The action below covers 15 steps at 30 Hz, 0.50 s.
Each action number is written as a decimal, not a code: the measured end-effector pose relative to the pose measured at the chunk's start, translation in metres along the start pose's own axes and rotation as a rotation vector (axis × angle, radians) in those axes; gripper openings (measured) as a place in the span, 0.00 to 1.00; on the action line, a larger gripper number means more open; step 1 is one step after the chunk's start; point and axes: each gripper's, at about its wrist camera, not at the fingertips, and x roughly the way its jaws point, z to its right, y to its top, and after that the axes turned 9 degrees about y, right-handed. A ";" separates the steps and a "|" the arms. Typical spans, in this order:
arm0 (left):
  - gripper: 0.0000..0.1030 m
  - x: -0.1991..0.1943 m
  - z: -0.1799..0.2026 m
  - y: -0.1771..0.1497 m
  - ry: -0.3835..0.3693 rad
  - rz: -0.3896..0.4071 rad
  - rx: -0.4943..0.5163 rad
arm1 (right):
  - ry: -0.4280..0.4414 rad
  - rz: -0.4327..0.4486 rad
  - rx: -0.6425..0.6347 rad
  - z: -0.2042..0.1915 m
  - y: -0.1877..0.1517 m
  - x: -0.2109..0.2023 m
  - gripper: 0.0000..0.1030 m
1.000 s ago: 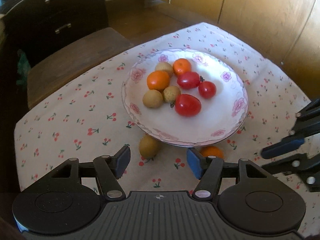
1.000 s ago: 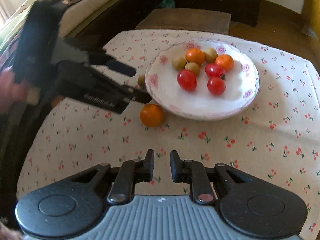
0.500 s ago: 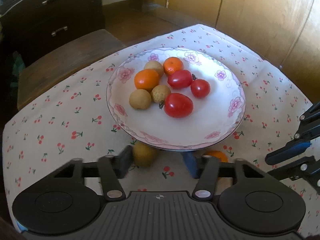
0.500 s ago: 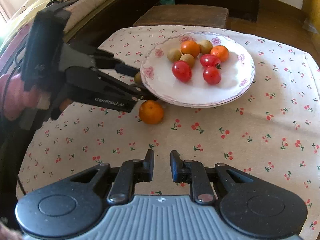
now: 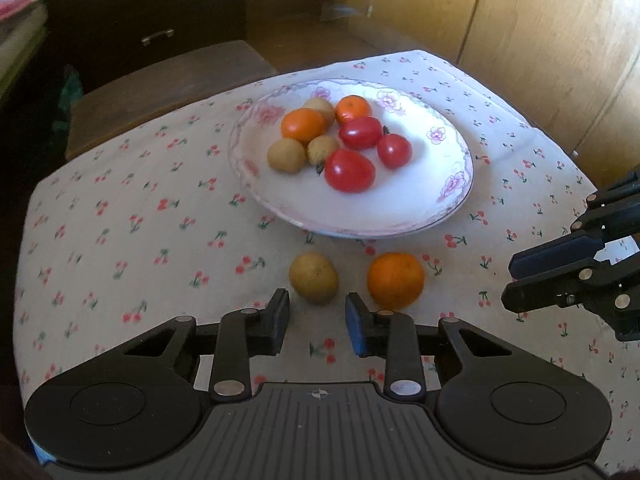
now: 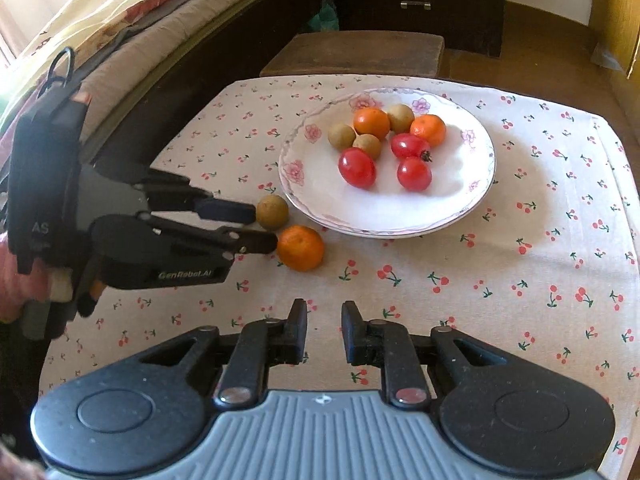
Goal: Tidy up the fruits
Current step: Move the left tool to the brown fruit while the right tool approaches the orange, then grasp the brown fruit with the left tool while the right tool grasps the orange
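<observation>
Strong daylight floods the cloth-covered counter (image 6: 460,280) from about ten o'clock in the right wrist view, where a window area at the upper left corner burns out to white. The plate (image 6: 440,208) glares bright and throws a soft shadow toward four o'clock; the loose orange (image 6: 301,248) casts a short one the same way. In the left wrist view the tomatoes (image 5: 349,171) carry small highlights, the wooden wall panels (image 5: 540,40) glow warm, and the dark dresser (image 5: 132,12) at eleven o'clock sinks into shade. Both fisheye pictures bow straight lines and darken at the corners. The cloth print at nine o'clock smears with slight motion blur.
</observation>
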 end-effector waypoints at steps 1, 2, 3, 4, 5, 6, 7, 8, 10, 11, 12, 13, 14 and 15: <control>0.39 -0.001 0.000 -0.001 0.007 0.002 -0.009 | 0.000 0.002 0.000 -0.001 0.000 -0.001 0.22; 0.39 -0.002 0.000 -0.001 0.012 0.004 -0.012 | 0.001 0.005 0.003 -0.002 0.000 -0.002 0.23; 0.40 -0.003 0.001 0.000 0.010 0.008 -0.012 | 0.002 0.010 0.006 -0.002 0.000 -0.004 0.23; 0.41 -0.004 0.002 0.002 0.005 0.017 -0.011 | 0.003 0.013 0.007 -0.002 0.001 -0.005 0.24; 0.43 -0.005 0.002 0.004 0.004 0.027 -0.012 | 0.003 0.017 0.006 -0.002 0.000 -0.007 0.24; 0.46 -0.005 0.003 0.006 0.005 0.030 -0.015 | 0.002 0.018 0.007 -0.001 0.000 -0.007 0.24; 0.48 -0.005 0.003 0.008 0.007 0.036 -0.021 | -0.001 0.020 0.009 0.000 0.000 -0.008 0.25; 0.48 -0.004 0.003 0.011 0.008 0.039 -0.029 | -0.003 0.020 0.012 0.002 0.000 -0.008 0.25; 0.48 0.001 0.004 0.013 0.014 0.033 -0.040 | -0.004 0.019 0.013 0.003 0.000 -0.008 0.25; 0.48 0.004 0.005 0.013 0.023 0.025 -0.043 | -0.003 0.018 0.010 0.004 0.000 -0.008 0.25; 0.47 0.008 0.005 0.012 0.032 0.013 -0.043 | -0.004 0.018 0.008 0.004 -0.001 -0.008 0.25; 0.47 0.011 0.006 0.010 0.043 0.006 -0.042 | -0.005 0.019 0.008 0.004 0.000 -0.008 0.25; 0.46 0.010 0.008 0.008 0.055 0.018 -0.044 | -0.007 0.021 0.008 0.005 0.000 -0.008 0.25; 0.39 0.009 0.007 0.008 0.060 0.018 -0.056 | -0.009 0.025 0.010 0.005 0.001 -0.008 0.25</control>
